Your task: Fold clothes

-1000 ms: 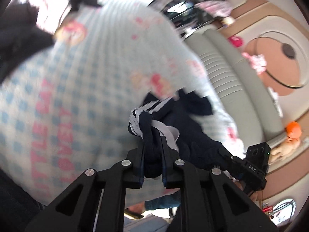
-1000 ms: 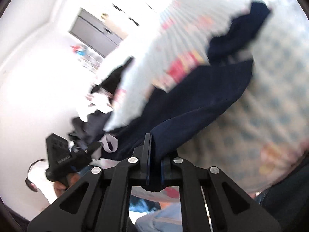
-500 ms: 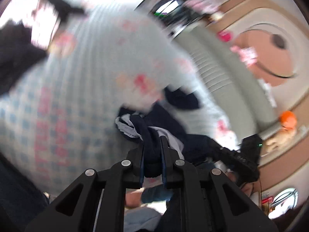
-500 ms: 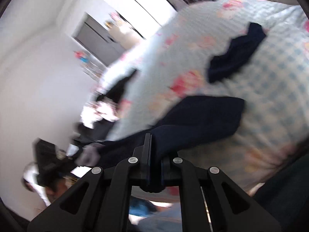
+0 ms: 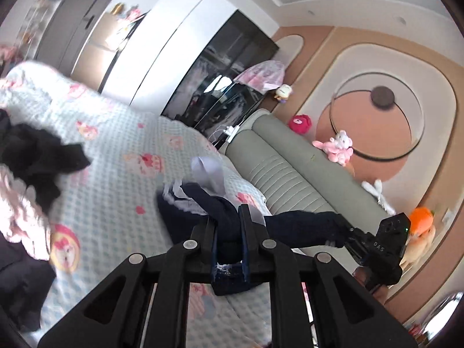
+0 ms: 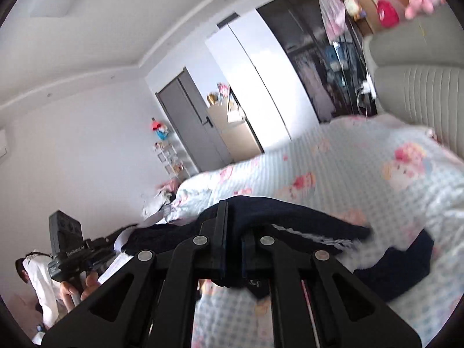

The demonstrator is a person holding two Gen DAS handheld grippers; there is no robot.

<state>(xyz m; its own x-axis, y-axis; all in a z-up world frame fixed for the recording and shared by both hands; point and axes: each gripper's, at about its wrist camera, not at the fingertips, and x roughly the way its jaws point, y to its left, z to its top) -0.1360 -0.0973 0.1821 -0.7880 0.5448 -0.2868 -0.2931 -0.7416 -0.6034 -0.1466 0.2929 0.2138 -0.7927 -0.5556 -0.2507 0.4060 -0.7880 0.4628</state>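
Left claw: the left gripper [image 5: 228, 232] was clenched on a bunched part of the dark navy cloth garment with white striped trim [image 5: 290, 226]; navy fabric filled the gap between its two black fingers
Right claw: the right gripper [image 6: 233, 246] was also clenched on the same navy garment, which draped over its fingertips and came out below them
Reason for the double hold: I judge that each claw pinched one end so that the cloth could be pulled open and smoothed before a fold; one claw alone would leave it in a lump
Place of the garment: it hung in the air between the two claws, above the pale blue checked quilt with pink cartoon prints [image 5: 116, 208], and it seemed apart from the quilt, though blur made this not certain
Long axis: seen from the left claw, the garment ran sideways to the right, from this claw to the other one, almost level and fairly tight
Loose ends: a white collar-like flap [image 5: 207, 171] stood up just ahead of the left claw; the striped trim [image 6: 313, 236] trailed to the right of the right claw
Other clothes: a black crumpled garment [image 5: 37, 156] lay on the quilt far to the left of the left claw, well apart
Beyond the claws: the grey-green padded headboard [image 5: 290, 171] stood ahead and to the right of the left claw
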